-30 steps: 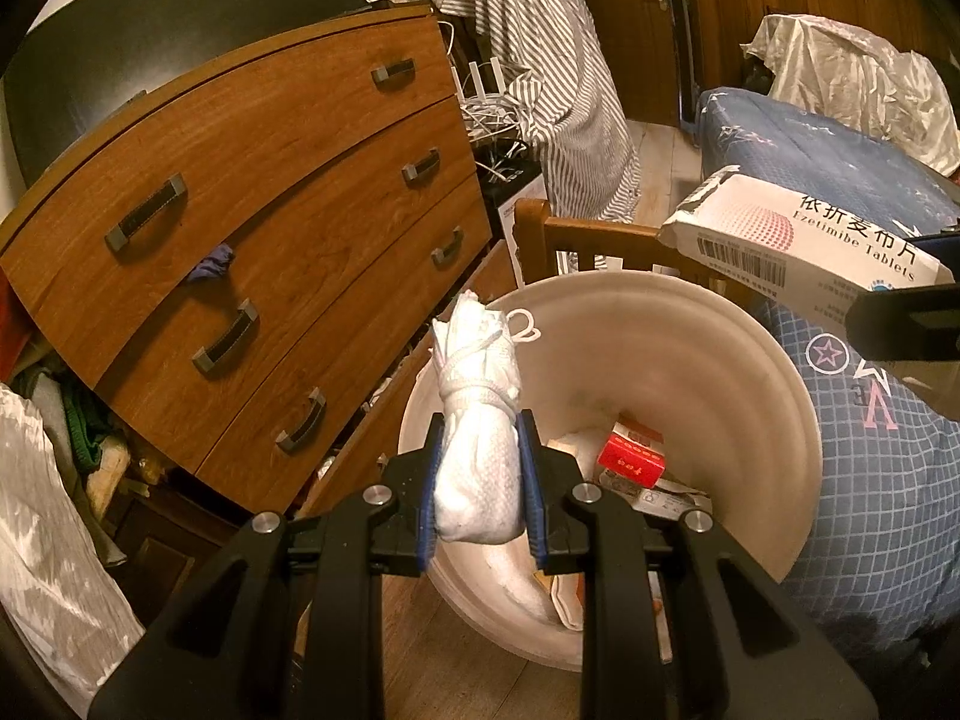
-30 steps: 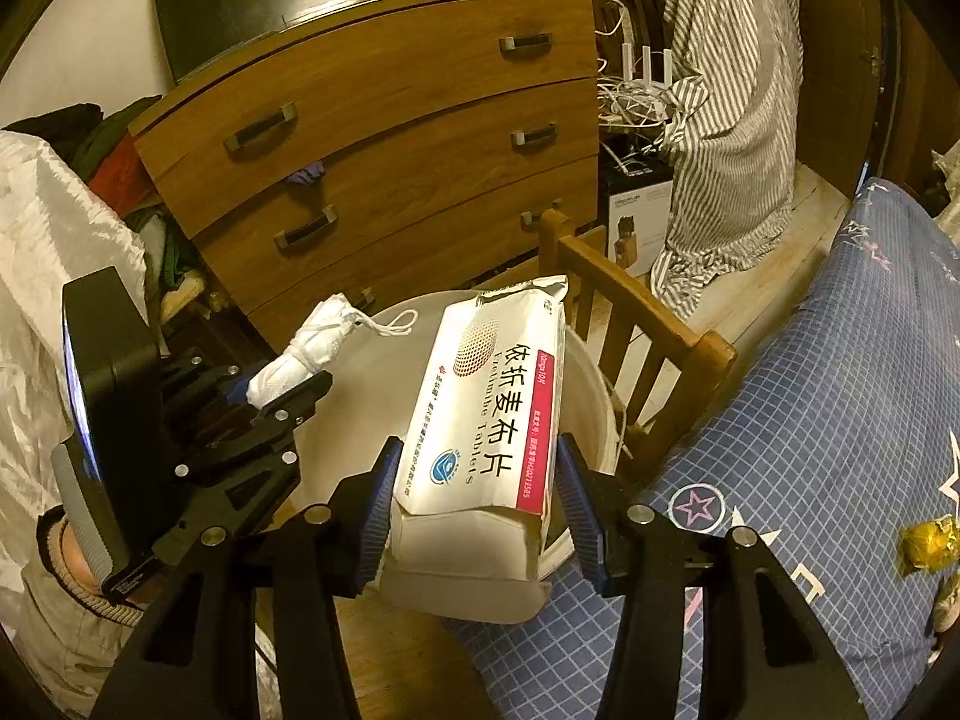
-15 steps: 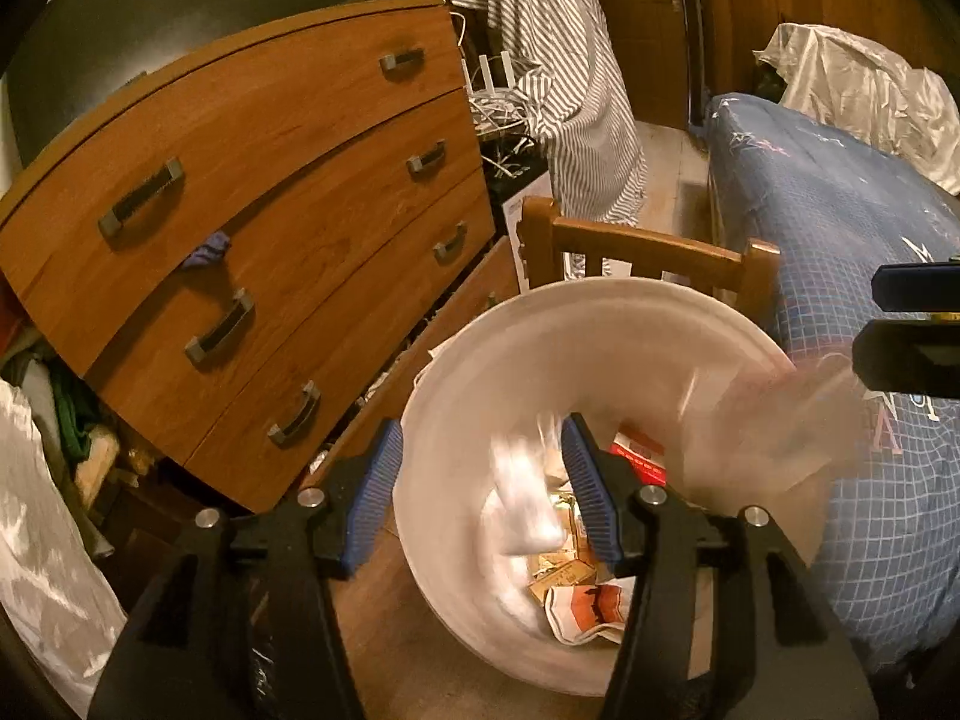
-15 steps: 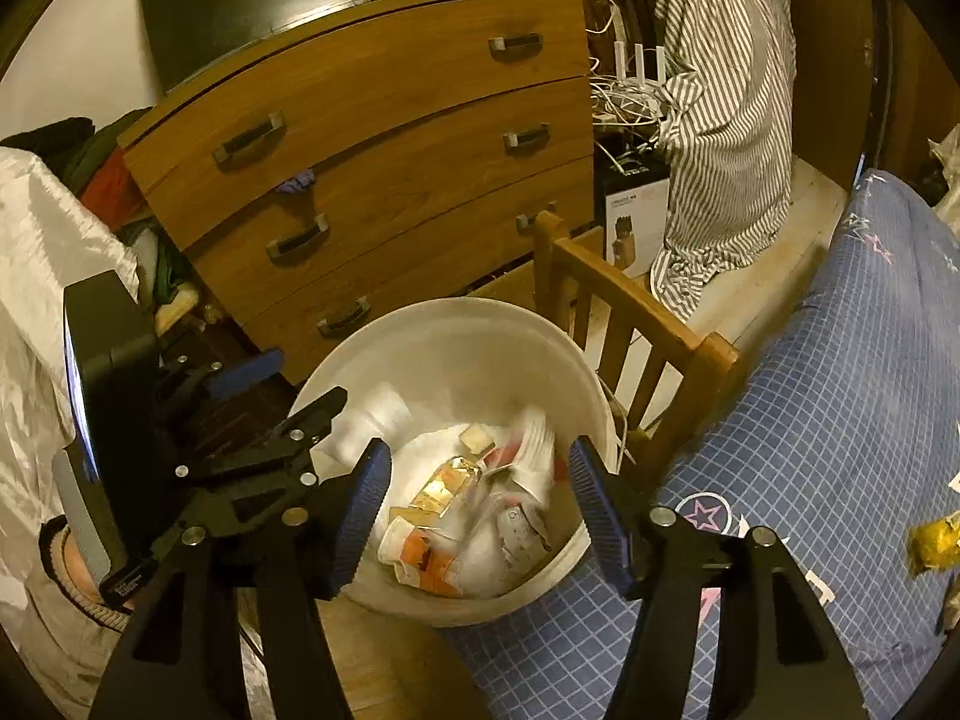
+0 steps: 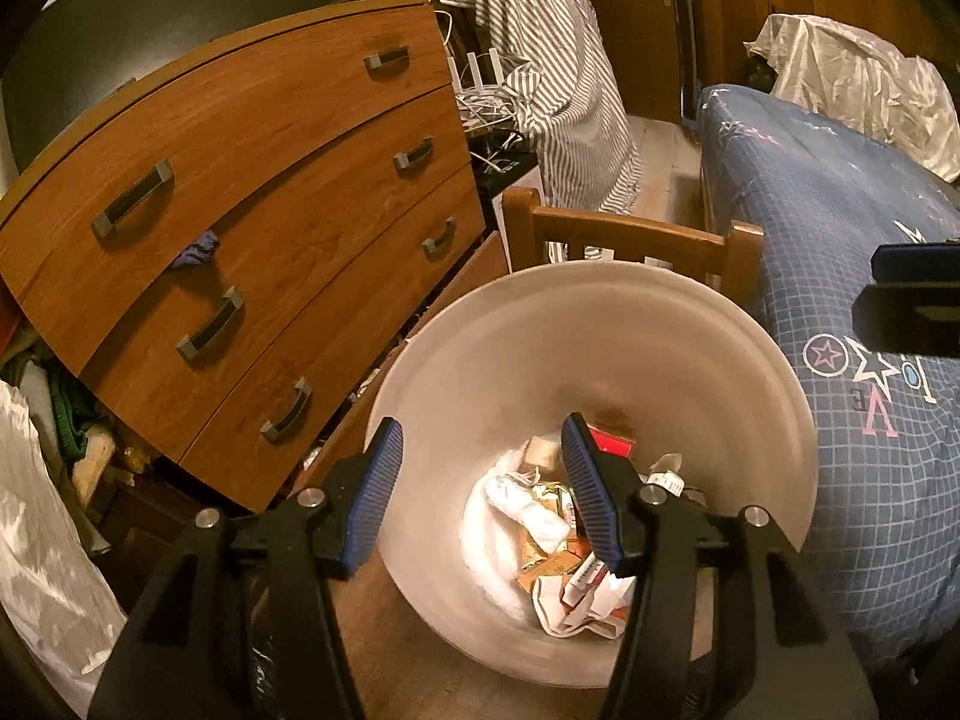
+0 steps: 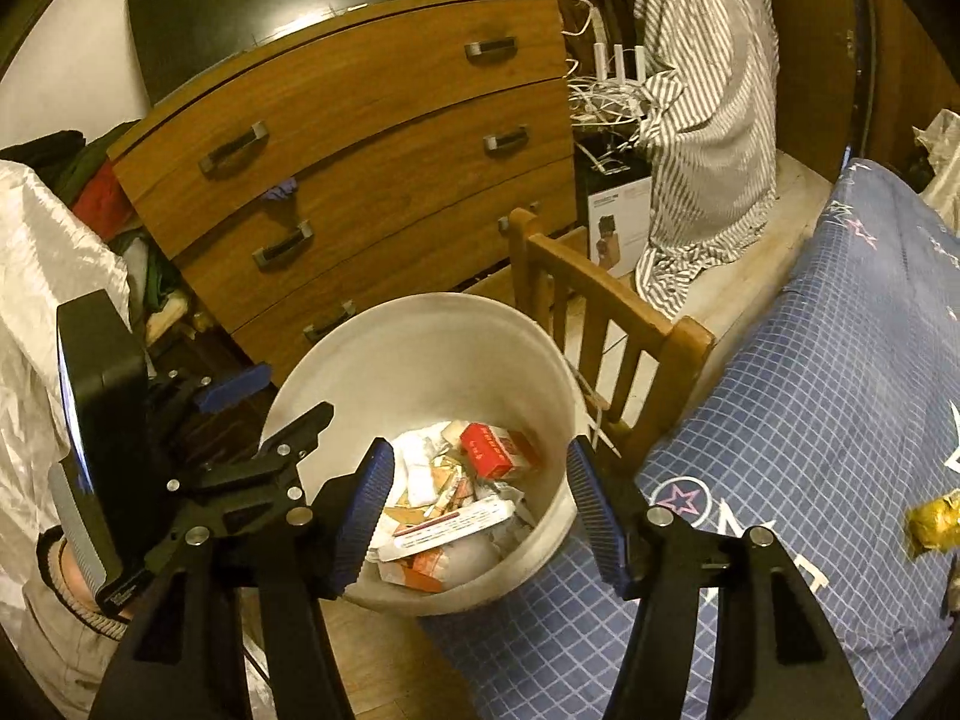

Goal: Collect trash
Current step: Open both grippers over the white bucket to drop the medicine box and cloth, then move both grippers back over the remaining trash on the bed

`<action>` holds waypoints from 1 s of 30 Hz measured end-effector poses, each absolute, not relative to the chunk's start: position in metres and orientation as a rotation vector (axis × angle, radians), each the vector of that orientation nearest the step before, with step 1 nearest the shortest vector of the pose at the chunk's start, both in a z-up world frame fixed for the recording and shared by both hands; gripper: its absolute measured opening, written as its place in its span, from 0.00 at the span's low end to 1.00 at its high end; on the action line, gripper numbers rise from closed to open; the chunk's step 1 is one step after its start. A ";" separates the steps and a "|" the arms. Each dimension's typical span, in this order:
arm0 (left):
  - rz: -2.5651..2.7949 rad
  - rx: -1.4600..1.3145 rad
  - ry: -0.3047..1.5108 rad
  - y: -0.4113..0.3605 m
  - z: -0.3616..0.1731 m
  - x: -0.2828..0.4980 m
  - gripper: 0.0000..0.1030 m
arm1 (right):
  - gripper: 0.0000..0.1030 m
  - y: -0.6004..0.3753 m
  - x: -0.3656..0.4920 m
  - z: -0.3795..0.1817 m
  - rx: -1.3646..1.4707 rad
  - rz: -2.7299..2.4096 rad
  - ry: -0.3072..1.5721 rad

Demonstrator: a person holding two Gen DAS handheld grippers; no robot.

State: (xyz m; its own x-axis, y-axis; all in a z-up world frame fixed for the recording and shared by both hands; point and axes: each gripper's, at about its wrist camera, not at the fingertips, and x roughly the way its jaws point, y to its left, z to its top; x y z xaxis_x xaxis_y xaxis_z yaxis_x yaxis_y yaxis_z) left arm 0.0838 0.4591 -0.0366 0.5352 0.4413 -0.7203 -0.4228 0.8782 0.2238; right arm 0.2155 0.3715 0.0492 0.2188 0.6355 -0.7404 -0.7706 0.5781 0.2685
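A white round bin (image 5: 690,324) stands on the floor between the dresser and the bed; it also shows in the right wrist view (image 6: 420,330). Inside lie a white rolled bundle (image 5: 528,507), a red carton (image 6: 489,450), a white tablet box (image 6: 456,528) and other scraps. My left gripper (image 5: 480,492) is open and empty above the bin's near rim. My right gripper (image 6: 480,510) is open and empty over the bin. The left gripper also shows at the left of the right wrist view (image 6: 264,414).
A wooden dresser (image 5: 252,210) stands left of the bin. A wooden chair back (image 6: 600,312) is behind it. A blue checked bed (image 6: 810,390) lies to the right, with a yellow wrapper (image 6: 933,522) on it. Striped cloth (image 5: 552,60) hangs at the back.
Both grippers opened. The white bundle dropped from my left gripper and the tablet box from my right; both now lie in the bin.
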 end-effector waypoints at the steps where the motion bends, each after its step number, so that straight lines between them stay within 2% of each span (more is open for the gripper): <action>1: 0.518 0.026 0.862 0.456 -0.036 0.084 0.52 | 0.60 0.369 0.215 0.049 -0.167 0.968 0.921; 12: 0.507 0.028 0.749 0.394 -0.025 0.085 0.66 | 0.60 0.290 0.200 0.065 -0.100 0.784 0.600; 17: 0.464 0.017 0.736 0.357 -0.036 0.092 0.69 | 0.60 0.234 0.196 0.057 -0.079 0.677 0.499; 23: 0.405 -0.028 0.782 0.321 -0.059 0.104 0.72 | 0.66 0.162 0.196 0.028 -0.074 0.554 0.464; 30: 0.296 -0.020 0.832 0.266 -0.083 0.117 0.72 | 0.70 0.060 0.214 -0.019 -0.016 0.427 0.578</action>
